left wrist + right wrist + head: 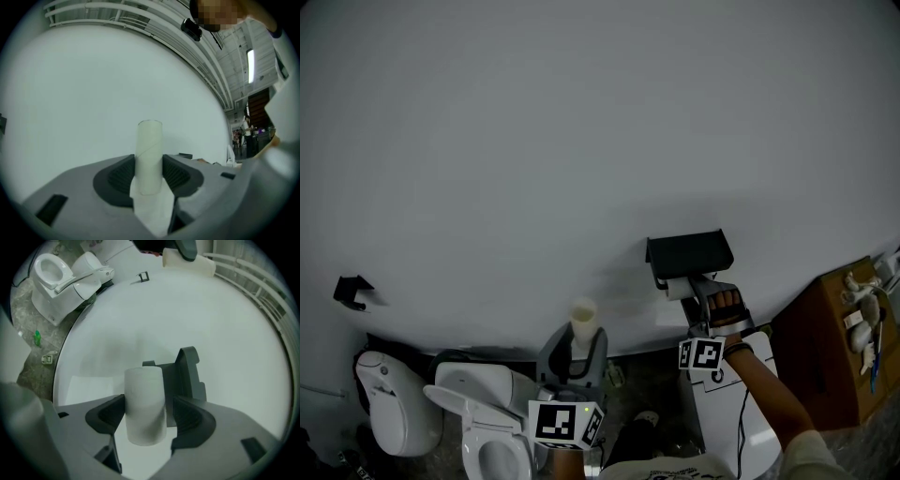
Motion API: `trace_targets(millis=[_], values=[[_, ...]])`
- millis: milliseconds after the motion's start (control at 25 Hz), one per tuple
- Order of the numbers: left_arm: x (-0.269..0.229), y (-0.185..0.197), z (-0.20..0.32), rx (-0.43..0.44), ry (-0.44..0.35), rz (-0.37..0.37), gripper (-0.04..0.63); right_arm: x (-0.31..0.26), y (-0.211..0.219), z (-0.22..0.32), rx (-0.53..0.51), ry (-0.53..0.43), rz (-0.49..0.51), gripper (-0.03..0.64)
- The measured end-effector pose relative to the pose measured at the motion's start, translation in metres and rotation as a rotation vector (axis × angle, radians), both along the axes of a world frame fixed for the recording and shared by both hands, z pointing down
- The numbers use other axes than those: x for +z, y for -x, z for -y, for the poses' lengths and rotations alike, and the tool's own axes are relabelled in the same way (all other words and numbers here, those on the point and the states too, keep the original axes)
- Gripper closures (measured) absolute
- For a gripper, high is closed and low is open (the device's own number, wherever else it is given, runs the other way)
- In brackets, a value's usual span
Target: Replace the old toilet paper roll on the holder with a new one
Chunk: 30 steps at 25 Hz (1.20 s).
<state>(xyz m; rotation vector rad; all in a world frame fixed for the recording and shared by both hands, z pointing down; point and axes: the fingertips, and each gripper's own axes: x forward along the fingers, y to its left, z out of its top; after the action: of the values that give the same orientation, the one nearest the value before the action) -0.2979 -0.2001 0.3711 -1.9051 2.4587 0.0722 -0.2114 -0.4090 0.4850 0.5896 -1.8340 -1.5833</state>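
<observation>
Toilet (480, 412) (white) left of black holder (689, 250)

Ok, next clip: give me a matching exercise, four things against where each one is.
Things:
1. tube
2. roll
3. holder
4. toilet

Places:
A. between the right gripper's jaws
B. on the floor
C. between the left gripper's jaws
D. on the wall

Pairs: 1-C, 2-A, 3-D, 4-B
</observation>
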Motion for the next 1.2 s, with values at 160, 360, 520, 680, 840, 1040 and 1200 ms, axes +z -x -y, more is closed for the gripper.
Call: trace_targets(millis=[160,360,520,680,840,1040,1200], values=[[-0.004,-0.002,0.004,0.008,-0.007,0.005,0.411,-0.006,-0.011,-0.017,-0.016,0.096,0.069,0.302],[-0.013,-0.006,0.013,0.015,-0.023,0.016,0.413,-0.023,-0.025,-0.032,-0.011,0.349,0.256,0.302],[-0.023,-0.009,0.021,0.006,-0.041,0.025,0.411,-0.048,-0.039,-0.029,0.044,0.738,0.536,0.304],[-0.032,-0.013,0.027,0.001,-0.06,0.026,0.411,-0.082,-0.056,-0.028,0.042,0.879,0.722,0.304],[-0.036,-0.017,0.033,0.01,-0.066,0.031,0.411,-0.111,-0.08,-0.026,0.059,0.899,0.886,0.306],[-0.041,-0.024,0.04,0.023,-0.08,0.033,0.411,-0.136,-0.111,-0.021,0.121,0.833,1.086,0.487],[-0.044,-0.027,0.042,0.034,-0.085,0.033,0.411,-0.144,-0.124,-0.024,0.144,0.846,1.163,0.556]])
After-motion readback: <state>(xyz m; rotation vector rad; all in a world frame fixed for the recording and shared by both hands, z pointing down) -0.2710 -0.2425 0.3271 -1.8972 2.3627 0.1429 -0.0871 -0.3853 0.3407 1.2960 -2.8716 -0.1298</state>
